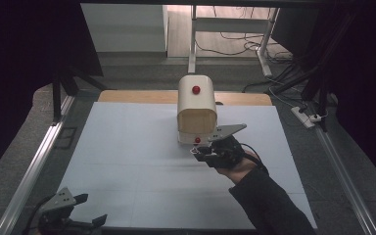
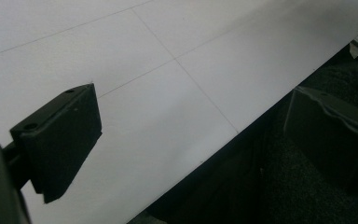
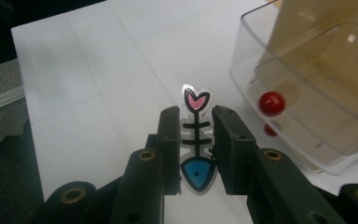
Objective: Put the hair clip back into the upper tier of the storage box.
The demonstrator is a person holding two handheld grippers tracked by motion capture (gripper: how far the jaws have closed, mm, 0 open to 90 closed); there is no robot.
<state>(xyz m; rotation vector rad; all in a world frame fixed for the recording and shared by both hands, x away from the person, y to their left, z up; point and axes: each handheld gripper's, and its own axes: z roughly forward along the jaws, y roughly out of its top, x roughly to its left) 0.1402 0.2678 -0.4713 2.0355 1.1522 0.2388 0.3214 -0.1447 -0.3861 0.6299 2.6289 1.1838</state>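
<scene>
clear drawer [image 3: 307, 126] with red knob [image 3: 271, 103], right gripper [image 3: 196, 135] clamping fishbone sticker [image 3: 196, 140]

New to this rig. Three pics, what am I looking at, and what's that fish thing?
No robot arm here: a person holds a two-jaw gripper in each hand. The high view looks down on the white table. The other two pictures come from cameras riding on the grippers. The right gripper is shut on a flat fish-bone sticker with a pink tail and blue head, beside the clear drawer of a small cream cabinet with red knobs. The left gripper rests open at the table's near edge, holding nothing.
</scene>
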